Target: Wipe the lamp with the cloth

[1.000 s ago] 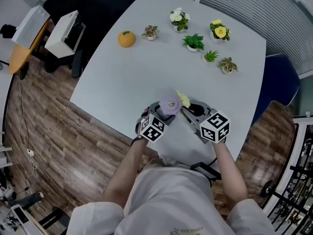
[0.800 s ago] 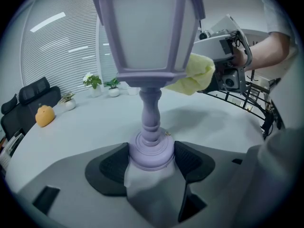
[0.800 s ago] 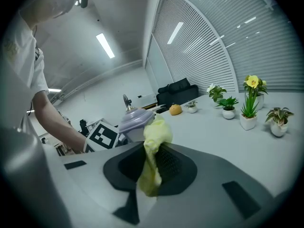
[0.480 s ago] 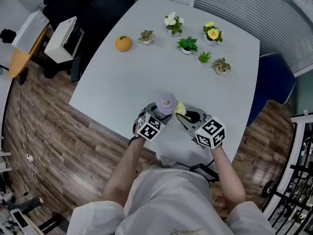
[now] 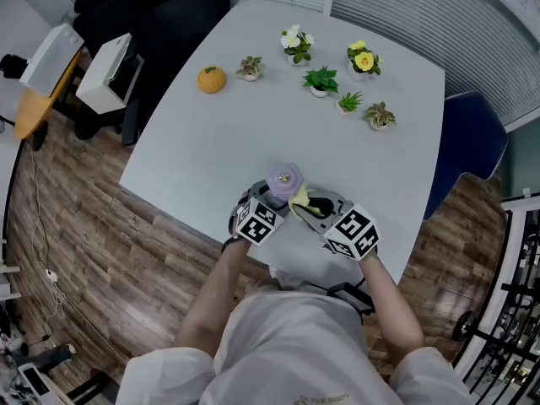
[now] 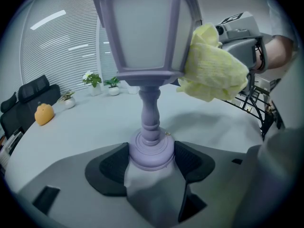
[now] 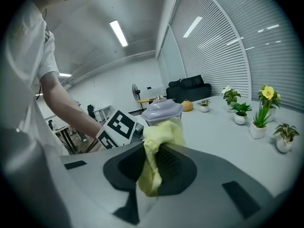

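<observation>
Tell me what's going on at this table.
A person works with a handheld gripper in each hand. The left gripper is clamped on the base of a purple lamp, which stands near the edge of the white table. The right gripper grips a yellow cloth, which is pressed against the side of the lamp's lantern head. The wiping looks to be under way.

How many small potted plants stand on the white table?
6, all far across the table: white-flowered plant, yellow-flowered plant, leafy green plant, spiky green plant, left succulent, right succulent. None seems hidden.
</observation>
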{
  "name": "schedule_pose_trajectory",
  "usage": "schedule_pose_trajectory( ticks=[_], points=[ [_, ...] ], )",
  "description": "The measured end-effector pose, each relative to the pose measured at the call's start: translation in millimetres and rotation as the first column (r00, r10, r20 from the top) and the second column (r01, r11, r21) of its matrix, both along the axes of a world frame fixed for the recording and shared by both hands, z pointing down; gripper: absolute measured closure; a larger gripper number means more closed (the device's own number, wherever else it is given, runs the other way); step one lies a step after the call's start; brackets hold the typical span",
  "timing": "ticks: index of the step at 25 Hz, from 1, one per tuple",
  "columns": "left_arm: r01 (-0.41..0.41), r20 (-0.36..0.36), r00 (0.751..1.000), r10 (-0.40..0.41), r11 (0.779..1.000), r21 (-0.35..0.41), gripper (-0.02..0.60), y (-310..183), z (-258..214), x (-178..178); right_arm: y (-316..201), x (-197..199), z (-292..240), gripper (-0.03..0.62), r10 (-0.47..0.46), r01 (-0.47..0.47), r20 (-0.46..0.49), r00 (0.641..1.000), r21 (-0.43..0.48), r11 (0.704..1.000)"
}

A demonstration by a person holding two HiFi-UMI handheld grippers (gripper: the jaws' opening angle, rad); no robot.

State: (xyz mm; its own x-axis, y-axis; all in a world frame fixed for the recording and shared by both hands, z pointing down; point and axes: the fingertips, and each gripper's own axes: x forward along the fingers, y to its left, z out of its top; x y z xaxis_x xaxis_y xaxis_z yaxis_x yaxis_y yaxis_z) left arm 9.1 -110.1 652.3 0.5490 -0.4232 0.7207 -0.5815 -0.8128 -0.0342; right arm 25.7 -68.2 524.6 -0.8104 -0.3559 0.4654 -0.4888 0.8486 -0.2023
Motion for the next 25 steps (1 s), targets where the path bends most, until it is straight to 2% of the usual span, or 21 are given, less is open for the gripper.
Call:
schedule_pose_trajectory(
  ticks=[15,25],
  points=[
    [-0.001,0.001,1.000,0.001,1.000,0.001,0.268,0.0,-0.3,-0.7,1.3,-11.7,6.2,0.536,-0.040,0.040,-0.025,0.999,-0.001,0.999],
    [0.000,0.000,1.000,0.000,1.000,0.001,0.268,-0.7,-0.7,-0.1,0.3,-15.2,18.4,0.536,-0.057,0.056,-0.077,0.995,-0.013,0.998]
  ],
)
